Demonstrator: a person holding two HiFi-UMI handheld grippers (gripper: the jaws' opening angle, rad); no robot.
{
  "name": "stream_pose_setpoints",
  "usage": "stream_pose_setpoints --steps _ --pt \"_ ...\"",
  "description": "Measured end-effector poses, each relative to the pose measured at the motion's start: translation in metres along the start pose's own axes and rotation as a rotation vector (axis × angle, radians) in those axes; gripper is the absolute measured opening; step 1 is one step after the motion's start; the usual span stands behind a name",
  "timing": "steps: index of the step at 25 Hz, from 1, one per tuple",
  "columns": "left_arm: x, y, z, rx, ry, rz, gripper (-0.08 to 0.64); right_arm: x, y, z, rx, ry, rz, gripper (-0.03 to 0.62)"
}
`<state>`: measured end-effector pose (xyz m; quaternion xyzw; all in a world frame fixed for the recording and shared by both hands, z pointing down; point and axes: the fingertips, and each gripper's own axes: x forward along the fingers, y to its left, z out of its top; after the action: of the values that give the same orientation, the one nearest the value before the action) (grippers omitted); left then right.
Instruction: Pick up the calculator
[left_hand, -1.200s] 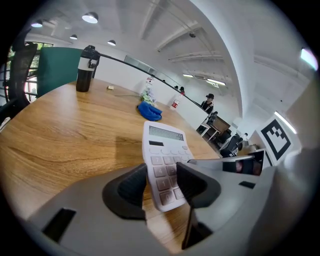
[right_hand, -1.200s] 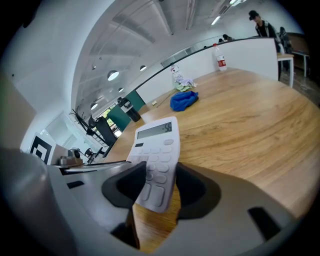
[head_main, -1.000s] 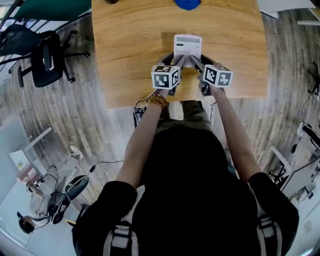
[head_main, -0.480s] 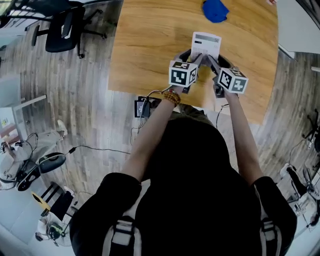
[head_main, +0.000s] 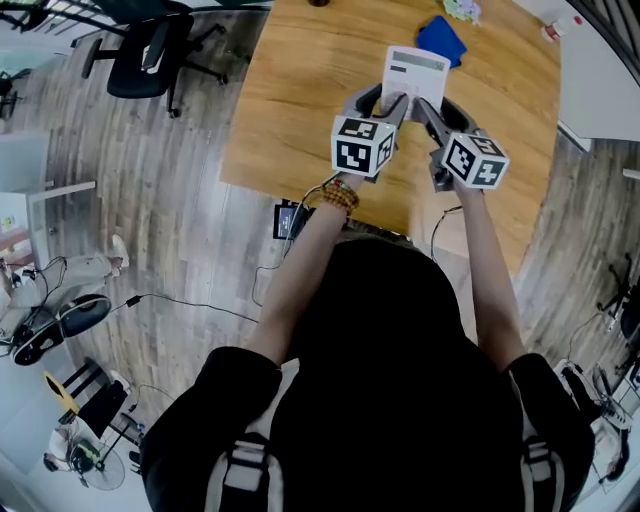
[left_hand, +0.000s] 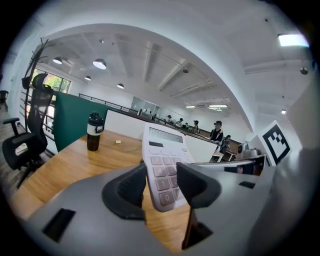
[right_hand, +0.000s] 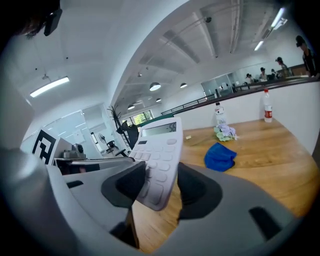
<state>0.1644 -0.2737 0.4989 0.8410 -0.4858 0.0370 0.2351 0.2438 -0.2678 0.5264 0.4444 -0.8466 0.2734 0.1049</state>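
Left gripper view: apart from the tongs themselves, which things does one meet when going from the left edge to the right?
black office chair → dark cup with a white band → calculator

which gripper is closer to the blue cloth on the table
Right. The right gripper, shut on the calculator at its right corner, has the blue cloth just ahead to its right; the left gripper grips the other corner, farther from the cloth.
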Motion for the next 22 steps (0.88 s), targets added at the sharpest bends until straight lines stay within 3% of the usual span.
stream_pose_setpoints --steps 13,22 --pt "-0.039 -0.037 0.107 0.138 -0.233 -0.014 0.204 -0.042 0.047 0.102 -0.146 -0.213 0.04 0.212" --pt "-0.072 -0.068 0.144 0.262 -0.379 -0.005 0.204 -0.079 0.074 0.132 -0.315 -0.344 0.027 0.213"
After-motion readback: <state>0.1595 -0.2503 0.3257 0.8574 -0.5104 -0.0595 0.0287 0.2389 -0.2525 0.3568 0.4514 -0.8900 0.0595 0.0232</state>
